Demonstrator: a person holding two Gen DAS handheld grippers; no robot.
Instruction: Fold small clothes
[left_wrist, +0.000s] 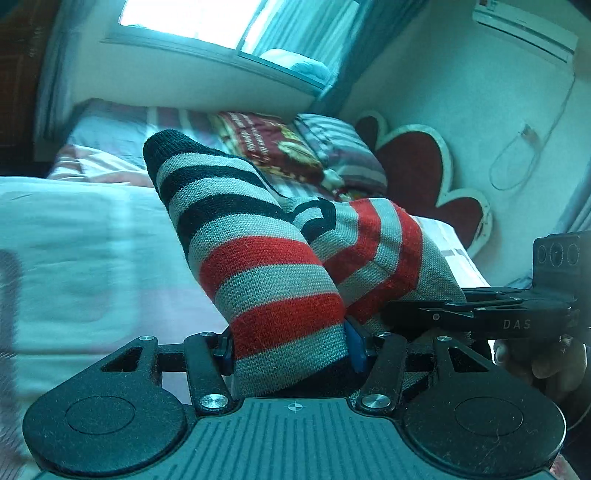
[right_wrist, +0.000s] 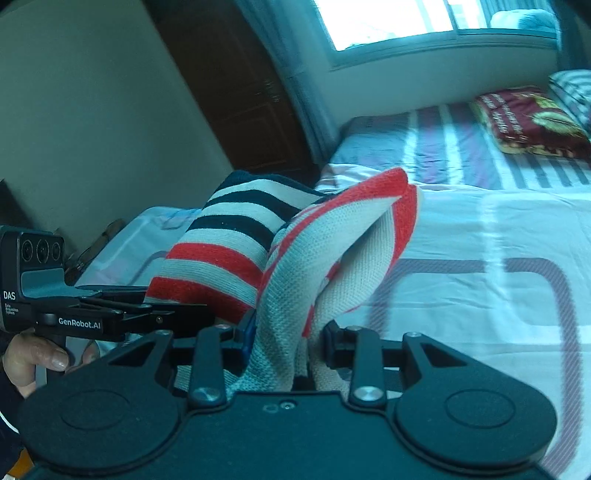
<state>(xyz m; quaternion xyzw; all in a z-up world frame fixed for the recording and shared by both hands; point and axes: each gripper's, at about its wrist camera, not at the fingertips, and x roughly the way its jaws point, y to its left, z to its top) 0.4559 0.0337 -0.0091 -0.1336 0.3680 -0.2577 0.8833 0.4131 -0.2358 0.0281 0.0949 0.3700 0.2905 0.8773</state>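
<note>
A knitted garment with black, grey and red stripes (left_wrist: 258, 236) is held up off the bed by both grippers. My left gripper (left_wrist: 291, 347) is shut on a thick bunch of it, whose black-tipped end sticks up and away. My right gripper (right_wrist: 286, 341) is shut on another bunched part (right_wrist: 295, 258) with a red edge standing up. Each gripper appears in the other's view: the right gripper (left_wrist: 480, 314) close at the right, the left gripper (right_wrist: 110, 314) close at the left. The pads are mostly buried in cloth.
Below lies a bed (right_wrist: 498, 229) with a pale sheet bearing purple lines. A dark red pillow (left_wrist: 273, 147) and a striped folded blanket (left_wrist: 340, 151) sit at its head by a heart-shaped headboard (left_wrist: 417, 173). A window (left_wrist: 207, 22) and a wooden wardrobe (right_wrist: 236, 92) stand beyond.
</note>
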